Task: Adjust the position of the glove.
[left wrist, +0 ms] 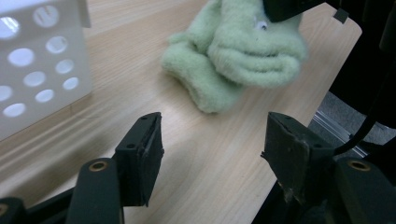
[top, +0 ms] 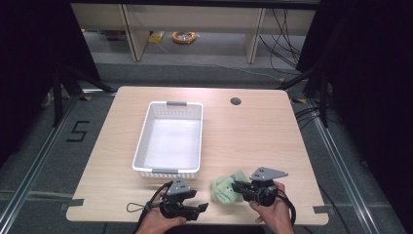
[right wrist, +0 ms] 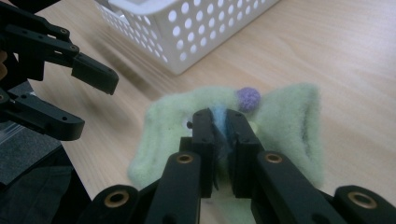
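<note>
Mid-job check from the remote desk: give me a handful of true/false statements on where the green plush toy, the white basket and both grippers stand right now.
1. The right gripper is shut on the green plush toy. True.
2. The plush toy lies inside the white basket. False: it is on the table, near the front edge, outside the basket.
3. The left gripper is open with nothing between its jaws. True.
4. The basket holds several items. False: its inside looks empty.
5. The left gripper is clamped on the basket's rim. False: it sits apart from the basket, in front of it, facing the toy.
</note>
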Action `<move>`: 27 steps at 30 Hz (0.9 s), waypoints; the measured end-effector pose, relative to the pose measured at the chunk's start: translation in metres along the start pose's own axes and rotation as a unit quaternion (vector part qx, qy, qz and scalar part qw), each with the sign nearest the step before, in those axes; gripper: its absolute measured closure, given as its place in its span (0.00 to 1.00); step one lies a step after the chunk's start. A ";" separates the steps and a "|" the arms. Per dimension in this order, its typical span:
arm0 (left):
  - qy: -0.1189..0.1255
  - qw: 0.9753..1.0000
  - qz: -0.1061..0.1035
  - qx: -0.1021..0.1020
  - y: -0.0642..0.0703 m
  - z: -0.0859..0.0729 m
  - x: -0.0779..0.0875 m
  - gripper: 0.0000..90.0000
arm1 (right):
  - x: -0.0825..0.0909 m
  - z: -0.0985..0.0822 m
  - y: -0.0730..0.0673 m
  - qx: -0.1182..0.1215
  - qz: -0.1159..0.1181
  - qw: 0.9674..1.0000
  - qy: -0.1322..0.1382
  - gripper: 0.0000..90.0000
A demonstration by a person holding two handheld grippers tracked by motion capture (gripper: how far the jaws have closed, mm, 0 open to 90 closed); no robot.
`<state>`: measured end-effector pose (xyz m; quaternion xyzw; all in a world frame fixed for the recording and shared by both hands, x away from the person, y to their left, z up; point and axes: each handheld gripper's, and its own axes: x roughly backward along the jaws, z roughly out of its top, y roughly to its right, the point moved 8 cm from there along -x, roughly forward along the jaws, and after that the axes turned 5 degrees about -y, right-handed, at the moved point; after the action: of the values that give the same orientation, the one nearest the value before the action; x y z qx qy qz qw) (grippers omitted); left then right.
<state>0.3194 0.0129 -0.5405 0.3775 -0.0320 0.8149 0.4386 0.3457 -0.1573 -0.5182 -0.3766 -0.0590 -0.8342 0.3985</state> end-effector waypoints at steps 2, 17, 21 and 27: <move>0.002 1.000 -0.002 -0.002 0.003 0.001 -0.003 0.43 | 0.000 -0.002 -0.002 -0.017 -0.001 1.000 -0.003 0.92; -0.032 0.997 -0.002 -0.076 0.014 0.025 -0.036 0.67 | -0.007 -0.013 0.006 -0.019 0.000 1.000 -0.017 0.85; -0.044 0.995 0.001 -0.091 0.012 0.024 -0.040 0.81 | -0.006 -0.014 0.006 -0.022 -0.004 0.999 -0.025 0.86; -0.030 0.997 0.000 -0.072 0.010 0.031 -0.036 0.93 | -0.004 -0.012 0.003 -0.011 0.003 1.000 -0.020 0.92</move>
<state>0.3421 -0.0306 -0.5389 0.3693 -0.1039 0.7989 0.4631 0.3422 -0.1613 -0.5294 -0.3977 -0.0562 -0.8259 0.3956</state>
